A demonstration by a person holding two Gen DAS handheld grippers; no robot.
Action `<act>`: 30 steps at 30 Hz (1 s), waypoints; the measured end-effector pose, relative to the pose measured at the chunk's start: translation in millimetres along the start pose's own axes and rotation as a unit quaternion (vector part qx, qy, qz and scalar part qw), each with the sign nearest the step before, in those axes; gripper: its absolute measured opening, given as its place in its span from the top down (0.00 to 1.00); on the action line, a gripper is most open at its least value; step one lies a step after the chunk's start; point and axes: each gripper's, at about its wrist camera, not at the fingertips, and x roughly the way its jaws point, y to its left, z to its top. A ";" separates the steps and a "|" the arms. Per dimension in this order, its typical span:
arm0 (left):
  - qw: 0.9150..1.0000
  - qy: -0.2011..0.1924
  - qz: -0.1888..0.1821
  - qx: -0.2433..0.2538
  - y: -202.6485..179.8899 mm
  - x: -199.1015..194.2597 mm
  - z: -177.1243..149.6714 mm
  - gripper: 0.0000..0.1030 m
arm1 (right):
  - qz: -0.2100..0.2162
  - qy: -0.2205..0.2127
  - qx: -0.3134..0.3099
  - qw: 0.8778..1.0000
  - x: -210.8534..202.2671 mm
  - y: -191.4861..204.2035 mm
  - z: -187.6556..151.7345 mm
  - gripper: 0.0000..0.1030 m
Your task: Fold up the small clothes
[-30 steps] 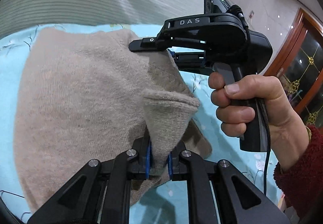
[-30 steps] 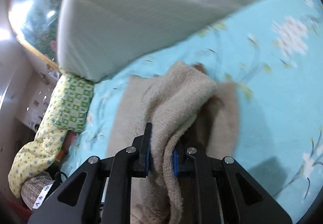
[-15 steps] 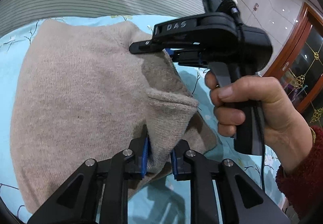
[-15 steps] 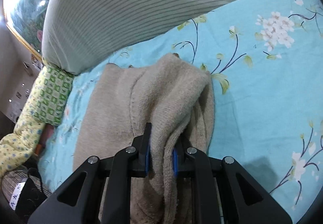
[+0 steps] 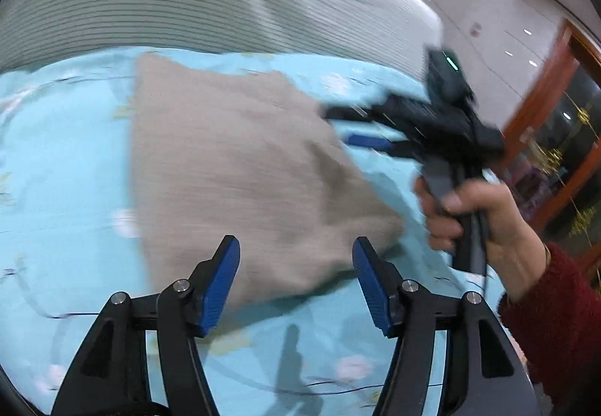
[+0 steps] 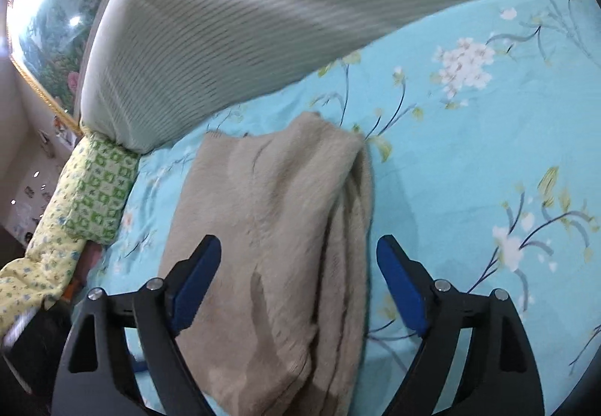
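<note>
Knitwear first: the beige sweater (image 5: 240, 168) lies folded on the turquoise floral bed sheet (image 5: 64, 160), filling the middle of your left wrist view and reaching down to the lower centre, where its near hem sits between and just beyond the blue pads of your left gripper (image 5: 295, 279). Those jaws stand wide apart and hold nothing; whether the pads touch the knit you cannot tell, as the view is blurred. At the right of that frame your right hand (image 5: 469, 217) grips the handle of the other tool, whose fingers point left toward the sweater's right edge.

In your right wrist view the sweater (image 6: 274, 228) runs from the centre down to the bottom edge, its folded layers bunched along the right side. Your right gripper (image 6: 296, 284) is spread wide too, empty, with the cloth lying between the two pads. A grey striped pillow (image 6: 244, 21) fills the upper part, and a green patterned cushion (image 6: 99, 187) sits at the left.
</note>
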 end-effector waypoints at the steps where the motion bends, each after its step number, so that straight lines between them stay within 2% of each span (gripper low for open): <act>1: 1.000 -0.006 0.013 -0.006 12.4 -3.9 4.0 0.36 | 0.003 0.015 -0.006 1.000 5.5 -0.1 -2.9 0.17; 4: 0.999 -0.009 0.038 -0.033 47.2 -6.7 9.7 0.32 | 0.000 0.032 -0.017 0.999 14.5 -3.7 -8.0 0.17; 7: 0.997 0.007 0.024 -0.078 77.1 1.9 18.8 0.32 | 0.018 0.046 0.000 0.999 21.1 -12.1 -9.8 0.17; 13: 0.988 0.055 -0.042 -0.138 117.4 48.4 28.0 0.30 | 0.042 0.056 0.003 0.998 32.6 -19.6 -9.6 0.17; 16: 0.983 0.063 -0.073 -0.154 124.4 63.9 35.7 0.25 | 0.066 0.052 0.029 0.996 38.5 -29.0 -4.5 0.17; 21: 0.977 0.064 -0.095 -0.179 127.1 85.0 41.6 0.22 | 0.088 0.051 0.048 0.994 50.7 -31.9 3.0 0.19; 22: 0.978 0.063 -0.094 -0.177 125.5 86.0 41.0 0.23 | 0.085 0.056 0.042 0.994 54.0 -29.2 2.5 0.28; 23: 0.979 0.062 -0.090 -0.171 123.0 87.8 41.7 0.25 | 0.082 0.067 0.037 0.994 59.5 -26.5 1.5 0.44; 25: 0.983 0.064 -0.071 -0.155 116.9 92.1 44.2 0.35 | 0.082 0.085 0.043 0.992 69.2 -24.4 -2.3 0.59; 28: 0.986 0.057 -0.071 -0.142 111.7 84.2 44.8 0.48 | 0.081 0.074 0.053 0.992 64.5 -18.2 -5.5 0.68; 30: 0.987 0.050 -0.071 -0.138 107.2 76.3 46.5 0.51 | 0.097 0.066 0.064 0.991 58.1 -12.1 -7.8 0.69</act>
